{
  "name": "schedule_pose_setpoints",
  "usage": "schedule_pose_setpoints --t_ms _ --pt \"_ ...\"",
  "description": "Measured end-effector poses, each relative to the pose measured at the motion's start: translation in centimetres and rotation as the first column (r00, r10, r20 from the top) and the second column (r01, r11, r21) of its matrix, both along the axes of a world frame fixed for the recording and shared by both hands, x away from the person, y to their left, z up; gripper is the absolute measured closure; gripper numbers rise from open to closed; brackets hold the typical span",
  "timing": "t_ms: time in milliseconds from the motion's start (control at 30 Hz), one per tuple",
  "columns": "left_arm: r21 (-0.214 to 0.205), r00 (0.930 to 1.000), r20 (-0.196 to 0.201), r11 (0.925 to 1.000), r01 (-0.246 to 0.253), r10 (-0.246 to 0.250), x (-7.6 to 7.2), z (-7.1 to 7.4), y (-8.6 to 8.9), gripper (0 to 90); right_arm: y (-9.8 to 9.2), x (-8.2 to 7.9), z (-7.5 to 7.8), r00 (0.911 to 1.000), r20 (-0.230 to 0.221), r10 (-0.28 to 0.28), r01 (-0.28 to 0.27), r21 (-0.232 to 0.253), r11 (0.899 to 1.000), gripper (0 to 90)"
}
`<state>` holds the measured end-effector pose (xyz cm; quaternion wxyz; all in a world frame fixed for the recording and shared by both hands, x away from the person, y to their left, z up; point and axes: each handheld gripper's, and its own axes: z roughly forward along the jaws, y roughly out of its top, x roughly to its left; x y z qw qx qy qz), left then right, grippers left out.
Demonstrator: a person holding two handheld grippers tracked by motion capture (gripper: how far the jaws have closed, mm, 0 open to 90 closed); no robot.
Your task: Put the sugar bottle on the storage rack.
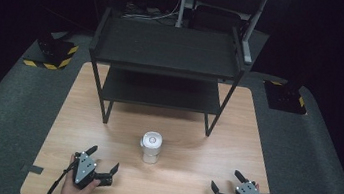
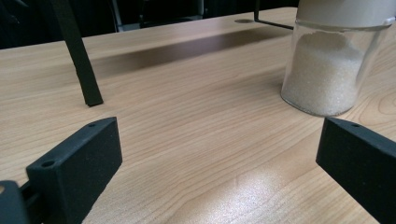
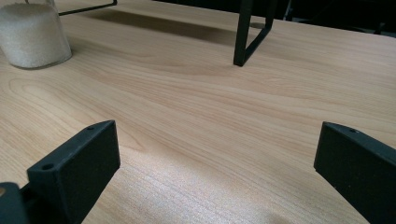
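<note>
A clear jar of white granules (image 1: 150,147) with a white lid stands upright mid-table, just in front of a black two-tier shelf (image 1: 166,51). My left gripper (image 1: 102,160) rests near the front left edge, open, jaws wide apart with nothing between them. In the left gripper view the jar (image 2: 327,70) stands ahead to the right of the open left gripper (image 2: 219,158). My right gripper (image 1: 227,182) sits near the front right edge, open and empty. In the right gripper view the jar (image 3: 32,35) is at the far left, beyond the right gripper (image 3: 217,158).
The wooden table (image 1: 104,138) has bare surface between the grippers and around the jar. The shelf's thin black legs (image 2: 77,56) (image 3: 252,32) stand on the table's far half. Hazard-striped black bases (image 1: 54,54) sit on the grey floor at both sides.
</note>
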<state>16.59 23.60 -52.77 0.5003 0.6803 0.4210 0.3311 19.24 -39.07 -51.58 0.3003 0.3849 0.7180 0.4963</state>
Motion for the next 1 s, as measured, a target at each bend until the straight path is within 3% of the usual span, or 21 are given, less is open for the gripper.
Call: schedule_pose_setpoints --t_ms 267,1000 --pt "-0.019 1.0000 -0.006 0.9998 0.005 -0.005 0.13 -0.04 0.25 0.6 -0.07 -0.03 -0.03 1.0000 0.000 -0.001 0.001 0.004 1.000 0.2" --pt "-0.010 1.0000 0.007 0.9999 0.003 -0.003 -0.16 -0.16 0.10 0.6 -0.31 0.25 0.01 0.9998 -0.002 0.018 -0.018 0.002 1.000 0.1"
